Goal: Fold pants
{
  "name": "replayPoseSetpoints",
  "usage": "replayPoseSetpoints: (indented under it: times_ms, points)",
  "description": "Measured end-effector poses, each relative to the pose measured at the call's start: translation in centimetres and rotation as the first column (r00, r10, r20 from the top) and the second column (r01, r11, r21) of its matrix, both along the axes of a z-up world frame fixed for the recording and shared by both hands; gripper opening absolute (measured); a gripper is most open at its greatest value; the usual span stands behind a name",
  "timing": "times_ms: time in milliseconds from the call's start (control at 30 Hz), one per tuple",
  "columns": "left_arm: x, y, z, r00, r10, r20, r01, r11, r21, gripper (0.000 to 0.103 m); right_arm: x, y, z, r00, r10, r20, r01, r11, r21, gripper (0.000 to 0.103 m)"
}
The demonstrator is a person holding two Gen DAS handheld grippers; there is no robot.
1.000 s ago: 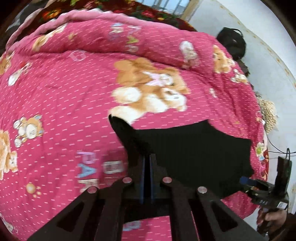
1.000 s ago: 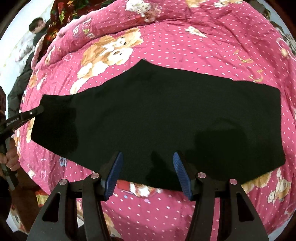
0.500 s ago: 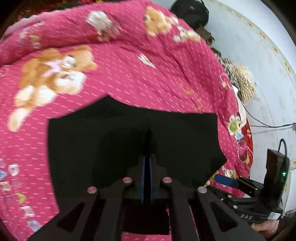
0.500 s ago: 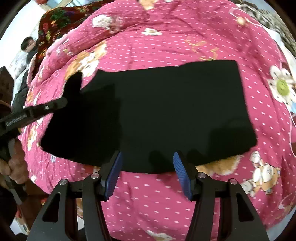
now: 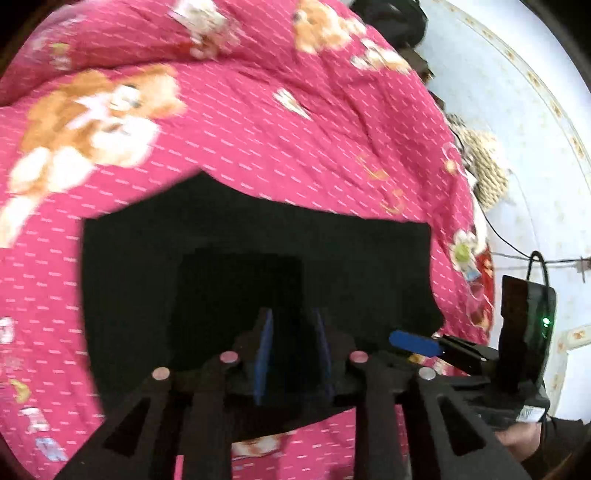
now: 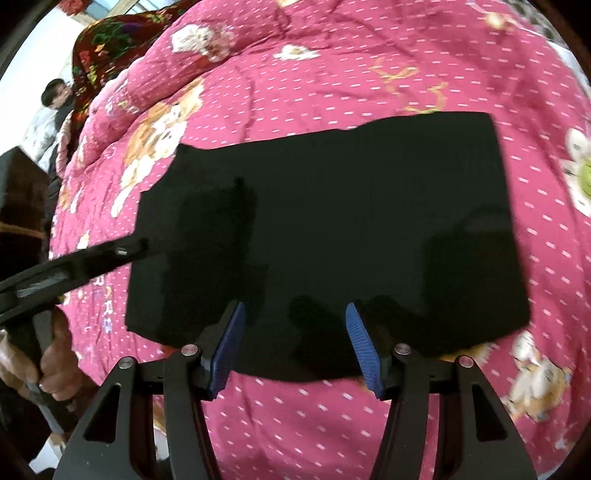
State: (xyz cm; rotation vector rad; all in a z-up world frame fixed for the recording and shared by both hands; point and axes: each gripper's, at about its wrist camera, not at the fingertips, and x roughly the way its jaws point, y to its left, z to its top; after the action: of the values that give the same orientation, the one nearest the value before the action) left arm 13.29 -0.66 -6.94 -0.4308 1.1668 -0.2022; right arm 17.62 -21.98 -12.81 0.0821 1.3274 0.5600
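Observation:
The black pants point(image 6: 332, 221) lie folded into a thick rectangle on the pink bear-print quilt point(image 6: 295, 81). In the left wrist view the pants point(image 5: 258, 240) fill the middle, with a doubled layer at the near side. My left gripper point(image 5: 291, 343) hangs just over that layer. Its jaws are opening, the blue pads stand apart, and the cloth lies flat beneath them, not pinched. That left gripper's fingers point(image 6: 110, 254) reach in at the pants' left edge. My right gripper point(image 6: 295, 332) stands open over the near edge, nothing between its pads. One of its blue fingertips point(image 5: 413, 341) shows at the right.
The quilt point(image 5: 258, 110) covers a bed whose right edge drops to a pale floor point(image 5: 535, 147) with a cable, a woven heap point(image 5: 484, 170) and a black bag point(image 5: 388, 14). A person point(image 6: 55, 99) sits beyond a dark flowered blanket point(image 6: 103, 48) at the back left.
My left gripper carried one end of the pants across onto the rest, making the shape shorter, then its shut jaws parted. The right gripper drifted a little and stayed open.

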Motion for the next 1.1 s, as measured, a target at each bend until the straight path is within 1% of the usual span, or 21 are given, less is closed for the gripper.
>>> replayPoseSetpoints:
  times_ms: [67,167,233,367,467,500,633,700,767,833,900,933,967,1000,1033,1100]
  points:
    - [-0.6,2.2,0.1,0.999,0.041,0.0,-0.041,0.998,0.048,0.026,0.4,1.1,-0.6,1.0,0.023,-0.013,-0.023,1.0,0.017,0.057]
    - [-1.7,5.5,-0.8,0.994,0.103,-0.026,-0.1,0.99,0.104,0.026,1.4,3.2,-1.7,0.998,0.059,-0.037,-0.058,0.998,0.037,0.058]
    - [-2.6,7.8,-1.8,0.987,0.149,-0.054,-0.141,0.983,0.119,0.026,1.9,4.3,-2.3,0.996,0.078,-0.051,-0.076,0.996,0.054,0.062]
    - [-4.1,10.8,-3.5,0.972,0.215,-0.09,-0.204,0.971,0.122,0.026,3.1,5.5,-3.3,0.995,0.086,-0.055,-0.083,0.995,0.058,0.063]
    - [-4.8,11.7,-4.5,0.966,0.233,-0.111,-0.22,0.969,0.115,0.026,3.9,5.7,-3.7,0.995,0.075,-0.061,-0.07,0.995,0.073,0.064]
    - [-4.9,11.8,-4.7,0.965,0.236,-0.117,-0.223,0.968,0.112,0.026,3.9,5.8,-3.7,0.995,0.075,-0.068,-0.07,0.994,0.085,0.066]
    - [-5.1,11.6,-5.2,0.966,0.228,-0.126,-0.217,0.972,0.094,0.026,3.7,6.7,-3.5,0.988,0.124,-0.096,-0.108,0.982,0.156,0.066]
    - [-5.0,11.3,-5.1,0.967,0.22,-0.126,-0.21,0.974,0.09,0.026,3.6,7.4,-3.8,0.987,0.134,-0.092,-0.12,0.983,0.141,0.066]
    - [-4.9,11.1,-5.0,0.969,0.215,-0.125,-0.205,0.975,0.091,0.026,3.9,7.3,-4.0,0.991,0.1,-0.084,-0.088,0.987,0.137,0.066]
    - [-5.0,11.2,-4.8,0.969,0.216,-0.123,-0.206,0.974,0.089,0.026,4.2,7.2,-3.9,0.994,0.063,-0.084,-0.049,0.987,0.154,0.066]
    - [-4.9,11.2,-4.9,0.967,0.221,-0.125,-0.21,0.973,0.09,0.026,4.3,7.5,-4.2,0.992,0.072,-0.103,-0.056,0.987,0.152,0.066]
    - [-4.9,11.2,-4.9,0.966,0.223,-0.128,-0.212,0.973,0.091,0.026,4.3,7.8,-4.2,0.99,0.086,-0.111,-0.068,0.986,0.153,0.06]
    - [-4.9,11.2,-5.0,0.966,0.224,-0.13,-0.213,0.973,0.091,0.026,4.3,8.0,-4.2,0.986,0.103,-0.128,-0.082,0.984,0.158,0.051]
    - [-4.9,11.2,-4.9,0.966,0.225,-0.129,-0.214,0.972,0.092,0.026,4.3,8.3,-4.2,0.982,0.12,-0.146,-0.096,0.983,0.157,0.022]
    - [-4.9,11.1,-4.8,0.966,0.225,-0.127,-0.214,0.973,0.092,0.026,4.3,8.3,-4.2,0.981,0.124,-0.147,-0.101,0.983,0.151,0.006]
    - [-5.0,11.0,-4.6,0.967,0.223,-0.12,-0.213,0.973,0.09,0.026,4.5,7.9,-3.7,0.982,0.119,-0.145,-0.096,0.983,0.156,0.004]
